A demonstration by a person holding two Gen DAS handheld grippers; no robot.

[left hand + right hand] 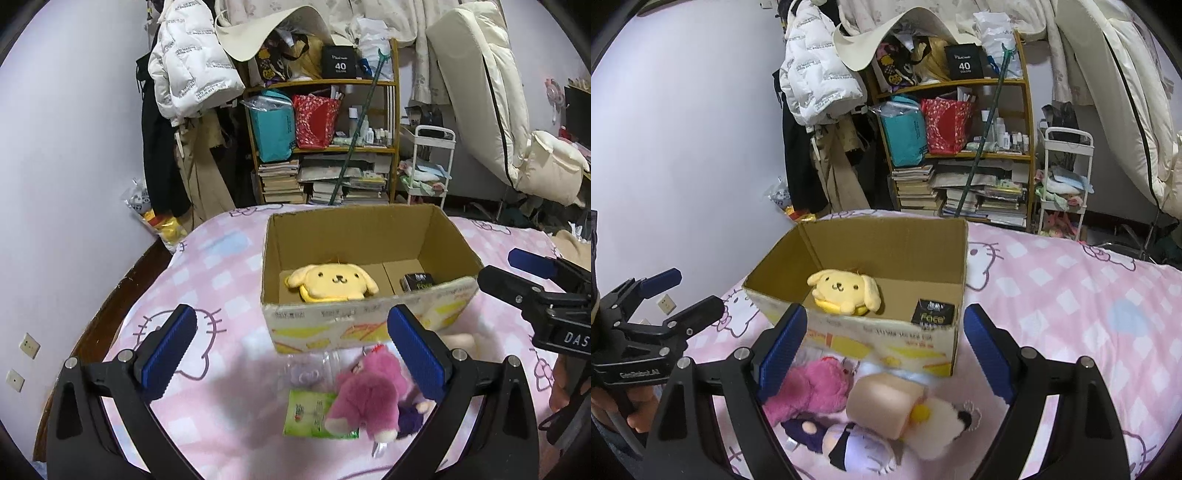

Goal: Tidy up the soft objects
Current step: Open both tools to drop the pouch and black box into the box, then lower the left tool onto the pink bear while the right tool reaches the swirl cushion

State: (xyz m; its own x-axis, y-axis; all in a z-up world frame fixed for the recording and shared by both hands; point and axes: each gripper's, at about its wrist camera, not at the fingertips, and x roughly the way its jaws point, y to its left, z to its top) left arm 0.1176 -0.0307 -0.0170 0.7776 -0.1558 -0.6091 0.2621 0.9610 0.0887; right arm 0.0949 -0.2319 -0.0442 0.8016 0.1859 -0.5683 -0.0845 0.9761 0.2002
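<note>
Several soft toys lie loose on the bed in front of an open cardboard box (369,321): a pink plush (365,398), a purple doll (849,443) against it, and a beige and white plush (886,402) just beside both. One yellow dog plush (332,282) already sits on the box floor toward its left end, well apart from a small black carton (417,282) in the opposite near corner. Green flat packet (314,413) lies partly under the pink plush; a clear plastic item above it is too blurred to name. Left gripper (295,354) hangs over the toys, blue pads spread wide, nothing between them. Right gripper (882,354) likewise wide apart and empty, toys below it on the cover. Surface is a pink checked bedcover (207,273) printed with cat faces. Beyond the foot of the bed: a wooden shelf (395,110) crammed with bags, bottles and stacked books, a white puffer jacket (192,70) hanging left of it, a white trolley (432,162), pale lilac wall (66,166).
</note>
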